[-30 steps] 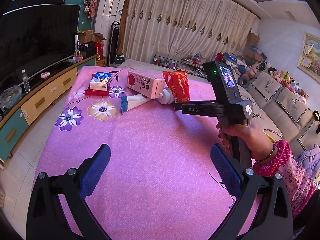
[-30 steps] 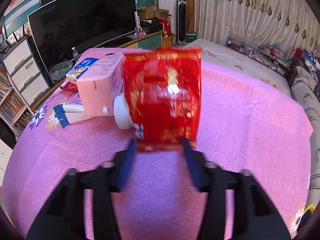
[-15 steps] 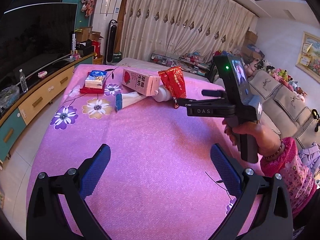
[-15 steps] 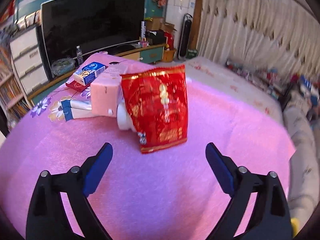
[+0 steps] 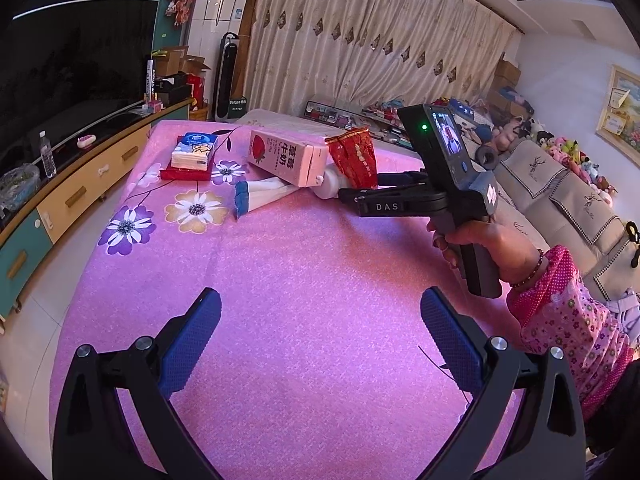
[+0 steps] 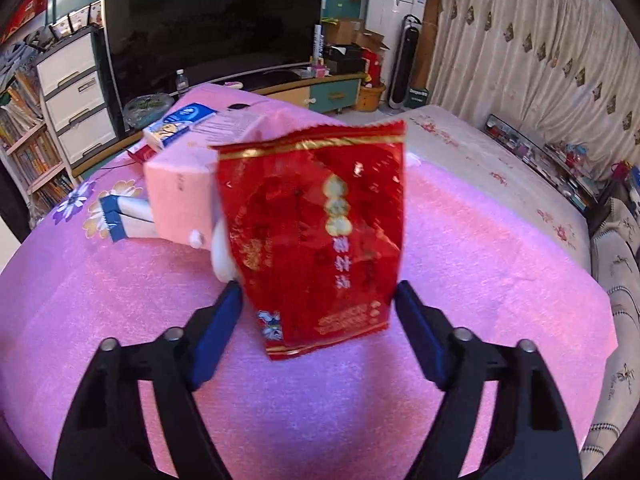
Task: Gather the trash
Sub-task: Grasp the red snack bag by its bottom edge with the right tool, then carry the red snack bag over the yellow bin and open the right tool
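A red foil snack bag [image 6: 320, 240] stands upright on the pink cloth [image 6: 120, 300], leaning on a white bottle [image 6: 222, 256] and a pink milk carton [image 6: 180, 196]. My right gripper [image 6: 318, 296] has the bag between its jaws, which are closing; the blue pads sit at the bag's two edges and the foil is not squeezed. The left wrist view shows the same bag [image 5: 354, 156], the carton [image 5: 284, 156] and the right gripper [image 5: 360, 188] in a person's hand. My left gripper [image 5: 320, 312] is open above bare cloth, nothing between its fingers.
A white tube with a blue end [image 5: 260, 196] lies under the carton. A blue tissue pack [image 5: 194, 152] rests on a red packet further back. A TV cabinet [image 5: 80, 192] runs along the left, a sofa [image 5: 560, 200] on the right.
The right gripper let go of the red bag, opened wide and drew back, then came forward again with its jaws narrowing around the bag. The left gripper stayed put.
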A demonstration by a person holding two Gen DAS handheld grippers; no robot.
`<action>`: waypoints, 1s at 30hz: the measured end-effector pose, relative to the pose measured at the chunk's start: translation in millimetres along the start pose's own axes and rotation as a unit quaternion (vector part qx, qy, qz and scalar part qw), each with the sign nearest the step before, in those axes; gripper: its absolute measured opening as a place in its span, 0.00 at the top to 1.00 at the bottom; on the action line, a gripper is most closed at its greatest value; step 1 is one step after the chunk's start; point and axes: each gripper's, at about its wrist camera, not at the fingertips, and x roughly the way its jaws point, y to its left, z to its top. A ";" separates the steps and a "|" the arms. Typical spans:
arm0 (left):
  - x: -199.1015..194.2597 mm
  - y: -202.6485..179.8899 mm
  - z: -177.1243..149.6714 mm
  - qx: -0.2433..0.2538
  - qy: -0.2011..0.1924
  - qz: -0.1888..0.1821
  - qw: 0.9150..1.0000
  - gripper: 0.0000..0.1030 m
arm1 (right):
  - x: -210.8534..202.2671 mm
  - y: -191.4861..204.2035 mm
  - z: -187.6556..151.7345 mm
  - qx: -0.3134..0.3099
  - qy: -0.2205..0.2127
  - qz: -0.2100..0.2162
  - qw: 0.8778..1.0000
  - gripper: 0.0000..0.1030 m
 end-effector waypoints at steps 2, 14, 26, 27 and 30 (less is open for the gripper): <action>1.0 -1.2 -0.9 0.000 0.002 0.000 1.000 0.05 | -1.5 -3.5 -2.4 0.012 0.003 0.012 1.000 0.45; 0.7 -16.2 -3.8 0.012 0.003 -0.015 1.000 0.05 | -54.9 -17.7 -40.4 0.073 -0.006 0.029 0.997 0.75; -1.6 -39.2 -6.1 0.033 0.001 -0.031 0.999 0.05 | -174.9 -82.6 -164.6 0.204 -0.037 -0.042 0.977 0.73; -1.6 -40.9 -6.3 0.035 0.002 -0.031 0.999 0.05 | -182.8 -93.6 -178.1 0.217 -0.034 -0.059 0.974 0.71; -1.0 -45.8 -7.0 0.038 0.002 -0.032 0.999 0.05 | -205.0 -126.9 -221.4 0.260 -0.025 -0.111 0.959 0.70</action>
